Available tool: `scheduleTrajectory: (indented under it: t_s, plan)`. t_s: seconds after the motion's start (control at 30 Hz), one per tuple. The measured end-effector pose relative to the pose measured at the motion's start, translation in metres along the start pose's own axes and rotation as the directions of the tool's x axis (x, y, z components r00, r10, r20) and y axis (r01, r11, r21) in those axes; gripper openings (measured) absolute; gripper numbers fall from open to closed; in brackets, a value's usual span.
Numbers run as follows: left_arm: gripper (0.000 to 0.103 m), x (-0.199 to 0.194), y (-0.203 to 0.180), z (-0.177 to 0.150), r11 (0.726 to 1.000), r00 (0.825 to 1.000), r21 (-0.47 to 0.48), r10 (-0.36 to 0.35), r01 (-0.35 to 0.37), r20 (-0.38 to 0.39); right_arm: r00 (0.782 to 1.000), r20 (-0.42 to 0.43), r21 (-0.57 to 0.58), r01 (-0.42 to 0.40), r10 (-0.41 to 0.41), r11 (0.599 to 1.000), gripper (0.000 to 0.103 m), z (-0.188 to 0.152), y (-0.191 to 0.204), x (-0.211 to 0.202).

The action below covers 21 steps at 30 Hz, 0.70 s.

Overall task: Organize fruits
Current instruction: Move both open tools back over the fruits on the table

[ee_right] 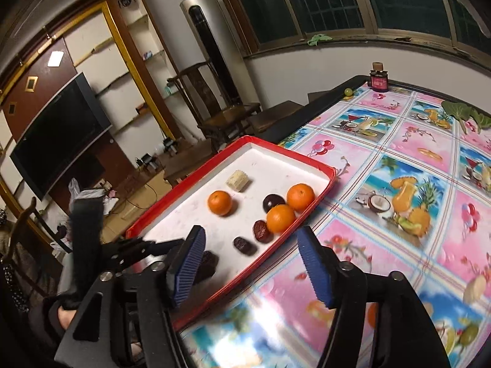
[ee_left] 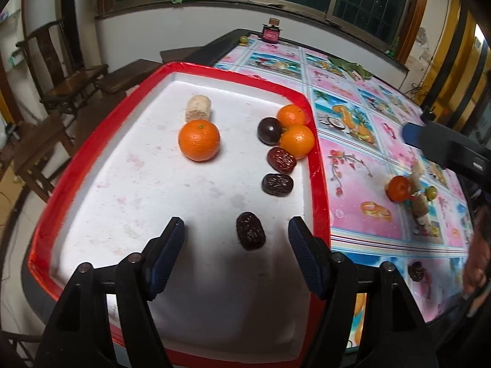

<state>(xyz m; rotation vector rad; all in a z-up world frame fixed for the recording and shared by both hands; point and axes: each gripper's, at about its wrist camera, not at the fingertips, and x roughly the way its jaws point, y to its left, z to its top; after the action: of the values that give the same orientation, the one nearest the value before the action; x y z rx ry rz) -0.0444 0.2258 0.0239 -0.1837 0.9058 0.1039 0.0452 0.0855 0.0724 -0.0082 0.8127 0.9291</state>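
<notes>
tray [ee_left: 319, 184] L half bare | R edge: oranges [ee_left: 297, 140], dates [ee_left: 281, 160] crowd rim

Oranges [ee_left: 199, 141], dates [ee_left: 277, 184] in tray [ee_left: 320, 184] on table [ee_left: 368, 141]; more fruit [ee_left: 399, 188] right of tray.

Red-rimmed tray [ee_left: 319, 165]: one. On it, oranges: three, one at 11 o'clock [ee_left: 199, 139] and two touching at 2 o'clock [ee_left: 291, 115] [ee_left: 297, 140]. Dark round fruit [ee_left: 269, 130]: one, against that pair. Dried dates: three, in a line from 3 toward 5 o'clock [ee_left: 281, 160] [ee_left: 277, 184] [ee_left: 250, 230]. Pale cut chunk [ee_left: 198, 108]: one, at 12 o'clock. Off the tray, on the patterned tablecloth [ee_left: 362, 165]: one orange [ee_left: 398, 188], one date [ee_left: 416, 271], one small green fruit [ee_left: 432, 192]; pale pieces there blurred, uncounted.
</notes>
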Motion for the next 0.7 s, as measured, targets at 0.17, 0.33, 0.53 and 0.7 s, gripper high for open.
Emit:
scheduleTrajectory:
  t_s: [0.17, 0.33, 0.53, 0.7]
  plan:
    - [0.071, -0.006, -0.005, -0.001, 1.0, 1.0, 0.016, 0.02, -0.021, 0.01, 0.999, 0.03, -0.017, -0.018, 0.019, 1.0, 0.073, -0.01, 0.013, -0.023]
    - [0.071, -0.008, -0.011, -0.001, 0.999, 0.999, 0.029, 0.033, -0.034, 0.014, 0.999, 0.047, -0.01, -0.024, 0.024, 1.0, 0.077, -0.022, 0.015, -0.041]
    - [0.072, -0.013, -0.023, 0.0, 0.999, 1.0, 0.033, 0.004, -0.005, 0.022, 0.997, 0.073, 0.04, 0.032, -0.035, 0.999, 0.08, -0.046, 0.002, -0.069]
    - [0.075, -0.017, -0.041, 0.004, 0.998, 0.999, 0.063, -0.032, 0.03, 0.034, 0.992, 0.074, 0.108, 0.097, -0.106, 0.989, 0.081, -0.073, -0.025, -0.094]
